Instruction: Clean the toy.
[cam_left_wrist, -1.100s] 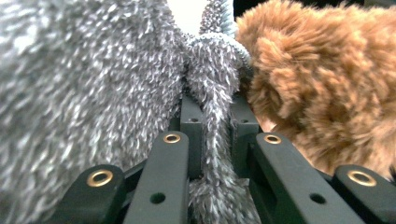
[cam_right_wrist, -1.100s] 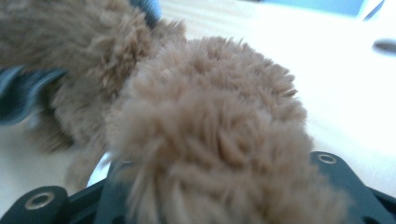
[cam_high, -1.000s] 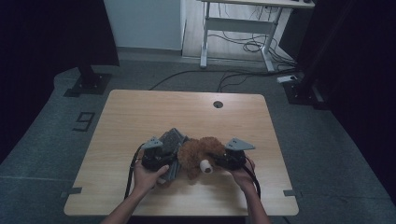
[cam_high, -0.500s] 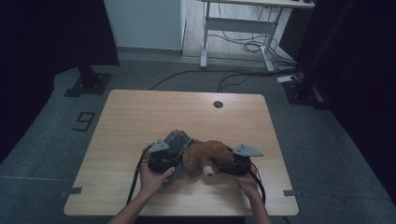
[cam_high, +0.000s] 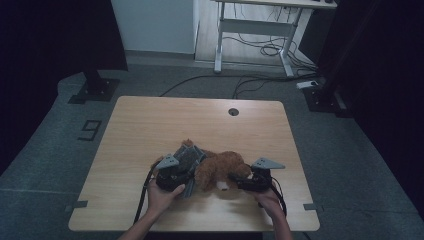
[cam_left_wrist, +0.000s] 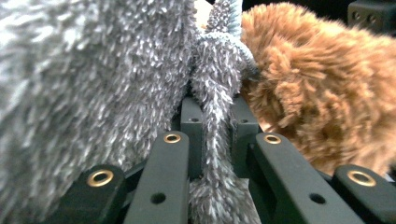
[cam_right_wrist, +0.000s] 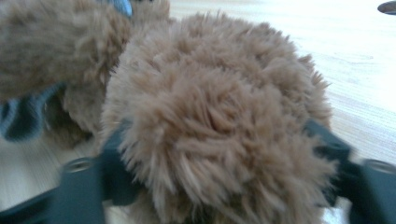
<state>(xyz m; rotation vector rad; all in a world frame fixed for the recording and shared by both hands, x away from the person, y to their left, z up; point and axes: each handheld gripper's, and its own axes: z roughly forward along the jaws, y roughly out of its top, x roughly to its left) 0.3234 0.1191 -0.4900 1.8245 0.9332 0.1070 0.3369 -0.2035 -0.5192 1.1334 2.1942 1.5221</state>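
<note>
Left gripper (cam_left_wrist: 211, 135) pinching grey fuzzy strip (cam_left_wrist: 215, 107); right gripper (cam_right_wrist: 219, 154) closing, jaws squeezing brown plush toy (cam_right_wrist: 219, 121).

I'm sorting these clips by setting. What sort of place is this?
Probably a lab or recording room: a wooden table on grey carpet, dark curtains at both sides, a desk frame with loose cables behind.
</note>
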